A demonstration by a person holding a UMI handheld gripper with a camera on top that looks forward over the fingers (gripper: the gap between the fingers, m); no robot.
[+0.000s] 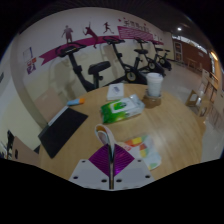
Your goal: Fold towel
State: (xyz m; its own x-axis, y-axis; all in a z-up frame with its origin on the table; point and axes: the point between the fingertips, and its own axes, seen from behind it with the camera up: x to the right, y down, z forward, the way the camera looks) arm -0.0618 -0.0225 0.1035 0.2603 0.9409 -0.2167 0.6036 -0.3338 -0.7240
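Observation:
My gripper (110, 165) is at the near edge of a wooden table (90, 105), its purple pads (122, 160) pressed together along a thin line. A narrow strip of white cloth (103, 136) rises from between the pads, and it looks like an edge of the towel. The rest of the towel (150, 152), white with coloured print, lies bunched just right of the fingers on the table. How much of the cloth sits under the fingers is hidden.
A green pack of wipes (122, 108) lies beyond the fingers. A white bucket (153, 85) stands farther back. A black flat mat (62, 130) lies to the left. Exercise bikes (100, 72) stand along the back wall.

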